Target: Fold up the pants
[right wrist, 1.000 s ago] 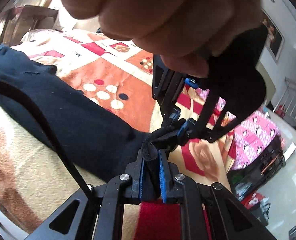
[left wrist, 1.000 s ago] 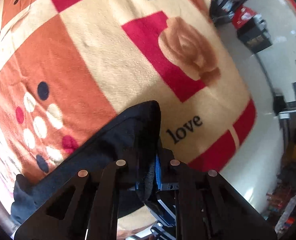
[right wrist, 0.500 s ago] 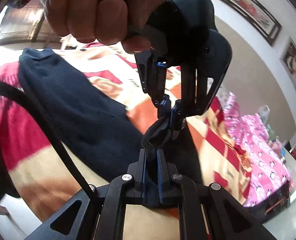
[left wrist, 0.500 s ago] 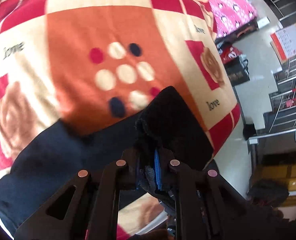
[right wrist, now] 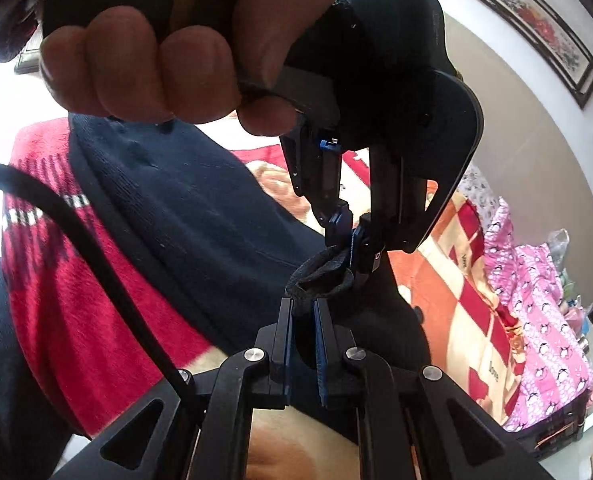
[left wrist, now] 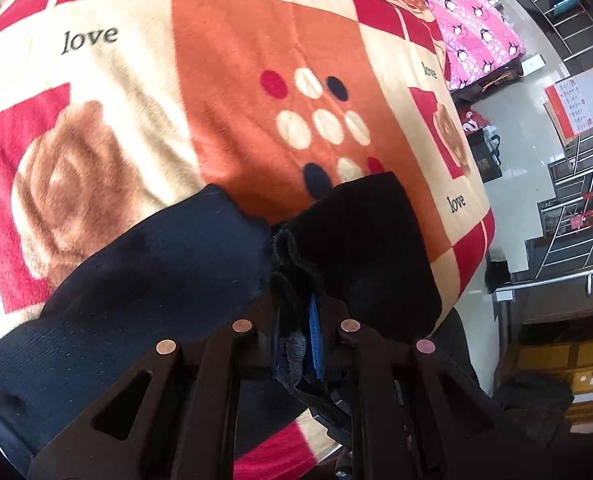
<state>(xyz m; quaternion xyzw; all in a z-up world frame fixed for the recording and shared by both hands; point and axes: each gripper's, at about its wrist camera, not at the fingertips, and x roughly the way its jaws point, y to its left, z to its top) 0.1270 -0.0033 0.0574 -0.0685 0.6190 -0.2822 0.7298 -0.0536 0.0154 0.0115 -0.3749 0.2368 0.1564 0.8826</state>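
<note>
Looking from your left side first, the dark navy knit pants (left wrist: 144, 280) lie draped over the plush patchwork blanket in orange, red and cream (left wrist: 256, 60) that covers the bed, with one leg stretched out toward the left of the left wrist view and a darker, bunched end lifted at the middle. Your left gripper (left wrist: 296, 344) has its fingers (left wrist: 315, 332) closed on that bunched hem, a tuft of fuzzy cloth squeezed between the blue pads. In the right wrist view, your left hand (right wrist: 168, 64) is wrapped round that gripper's handle at the top of the view, and just below it the right gripper (right wrist: 302, 336) is pinched shut on the same gathered edge of cloth, so the two grips sit close together, nearly touching. I judge the fabric soft, light and limp: it will sag between your grips and hold no shape of its own, though its knit surface should grip the pads well rather than slip. Thick hems and seams give the surest hold, since a single thin layer could pull free. For a clean fold, you would want the two grips spread apart along the hem, keeping the cloth taut. To the far right, a pink penguin-print cover (right wrist: 536, 320) lies well apart.
</note>
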